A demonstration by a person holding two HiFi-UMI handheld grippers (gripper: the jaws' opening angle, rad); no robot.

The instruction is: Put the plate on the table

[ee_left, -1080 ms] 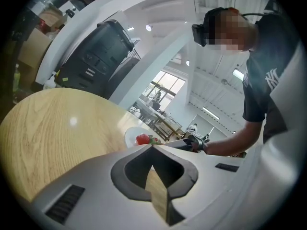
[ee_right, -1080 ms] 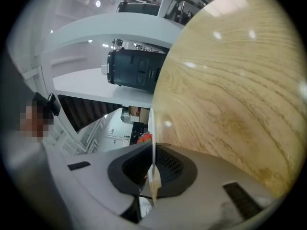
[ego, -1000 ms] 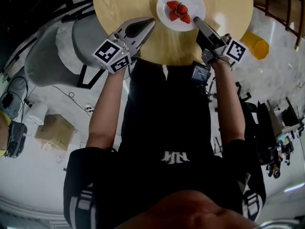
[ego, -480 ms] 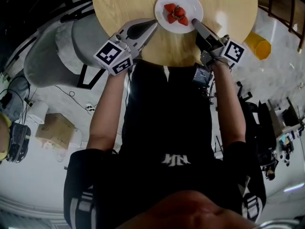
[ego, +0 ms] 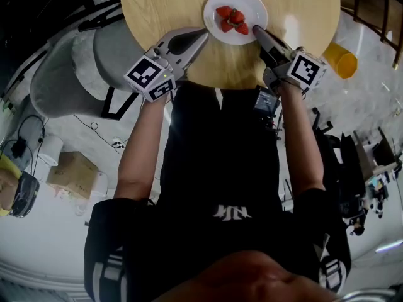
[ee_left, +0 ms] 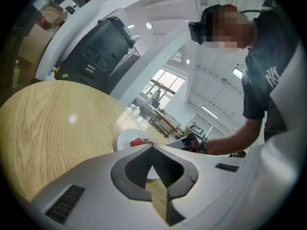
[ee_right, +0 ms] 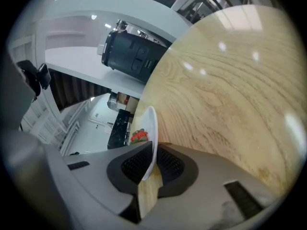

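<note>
A white plate (ego: 253,1) with strawberries (ego: 232,19) lies on the round wooden table (ego: 170,5). My right gripper (ego: 256,29) is at the plate's near right rim. In the right gripper view the rim of the plate (ee_right: 149,123) stands edge-on between the dark pads (ee_right: 170,164), which still touch it while the jaws are opening, and the strawberries (ee_right: 139,136) show just beyond. My left gripper (ego: 203,34) lies over the table left of the plate, shut and holding nothing. Its own view shows the plate (ee_left: 127,140) just past the left gripper (ee_left: 153,150).
A grey chair (ego: 75,68) stands at the table's left. A yellow container (ego: 340,60) sits on the floor at the right, and a cardboard box (ego: 72,172) at the lower left. A dark appliance (ee_right: 132,51) stands on a white counter beyond the table.
The plate and my right gripper have shifted a little to the left and farther onto the table. The left gripper has barely moved.
</note>
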